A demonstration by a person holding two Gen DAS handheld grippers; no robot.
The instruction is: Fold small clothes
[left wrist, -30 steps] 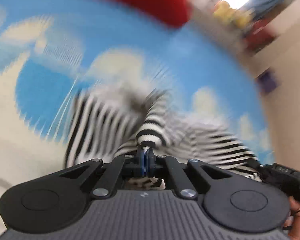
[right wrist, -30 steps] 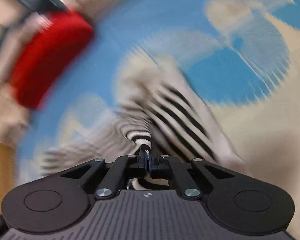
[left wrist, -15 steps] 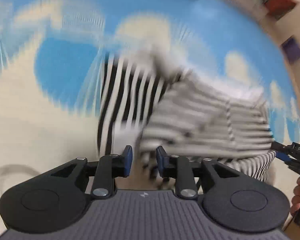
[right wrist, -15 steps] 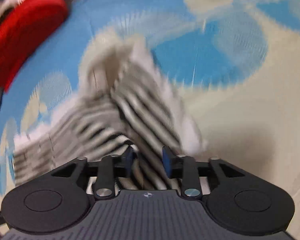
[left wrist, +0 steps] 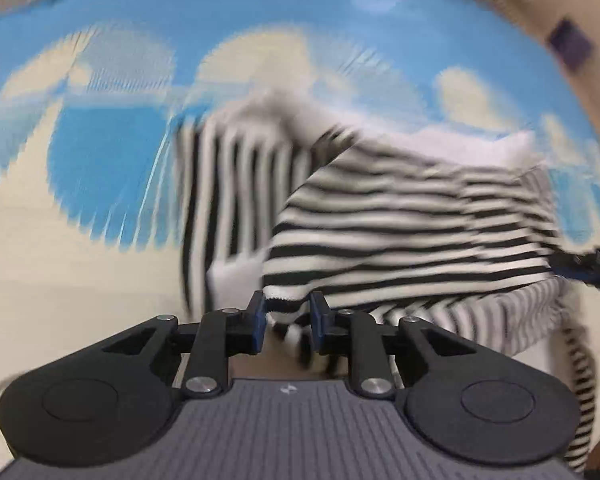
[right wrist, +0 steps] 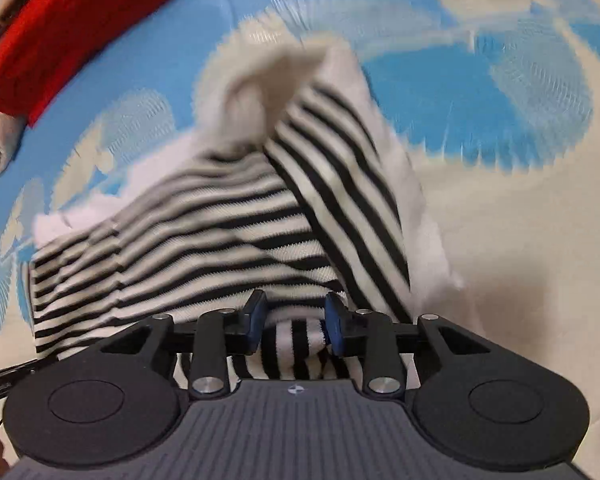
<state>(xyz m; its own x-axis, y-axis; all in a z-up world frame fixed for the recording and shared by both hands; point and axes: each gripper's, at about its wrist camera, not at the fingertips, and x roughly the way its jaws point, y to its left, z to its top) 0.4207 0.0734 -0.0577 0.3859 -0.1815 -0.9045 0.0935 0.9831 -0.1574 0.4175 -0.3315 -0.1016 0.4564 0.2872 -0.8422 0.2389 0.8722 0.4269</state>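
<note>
Both grippers are letting go: the left gripper [left wrist: 287, 320] and right gripper [right wrist: 296, 322] are standing partly open, jaws just parted then eased in, striped cloth loose between them. One striped garment [left wrist: 400, 224] is settling on the blue-and-cream sheet [left wrist: 260, 4], half-folded; smoothing is seemingly remaining.

One striped garment [left wrist: 400, 224], one red cloth [right wrist: 72, 28] at the far edge of the one blue-and-cream sheet [right wrist: 500, 240], and two grippers, left [left wrist: 287, 322] and right [right wrist: 296, 324]
</note>
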